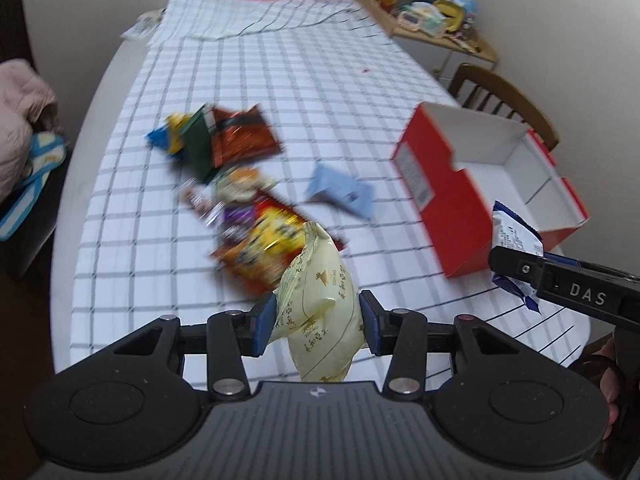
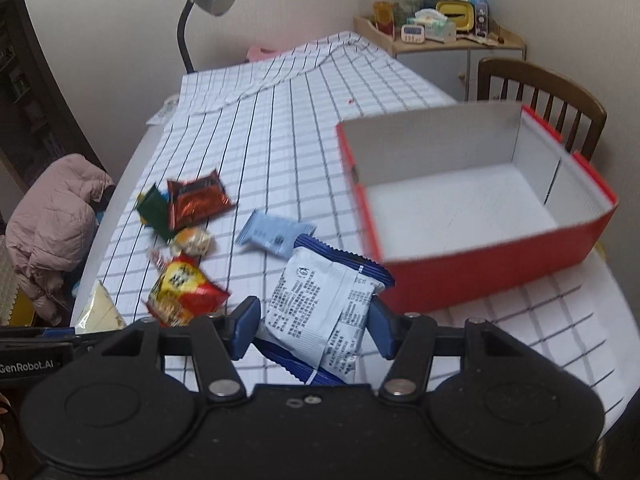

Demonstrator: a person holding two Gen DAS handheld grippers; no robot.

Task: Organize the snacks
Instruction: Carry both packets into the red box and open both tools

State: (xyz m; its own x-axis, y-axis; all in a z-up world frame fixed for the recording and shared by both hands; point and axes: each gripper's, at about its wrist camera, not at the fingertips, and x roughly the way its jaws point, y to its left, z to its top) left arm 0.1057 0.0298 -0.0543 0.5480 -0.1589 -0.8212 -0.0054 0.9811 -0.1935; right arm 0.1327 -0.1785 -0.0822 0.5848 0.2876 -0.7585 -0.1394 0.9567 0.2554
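Ahead and to the right of both sets of fingers sits the empty red box (image 2: 476, 216), nearer the right gripper (image 2: 314, 326), which grasps a white-and-blue packet (image 2: 320, 304) pointing lengthwise toward the box, while the left gripper (image 1: 318, 324) clamps a pale yellow bag (image 1: 320, 312) upright.

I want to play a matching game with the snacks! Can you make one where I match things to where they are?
Things:
1. pale yellow packet
2. white and blue packet
3. light blue packet
4. red box

Places:
A. lying on the tablecloth
B. in the right gripper
C. standing open, nothing inside
D. in the left gripper

Pairs: 1-D, 2-B, 3-A, 4-C
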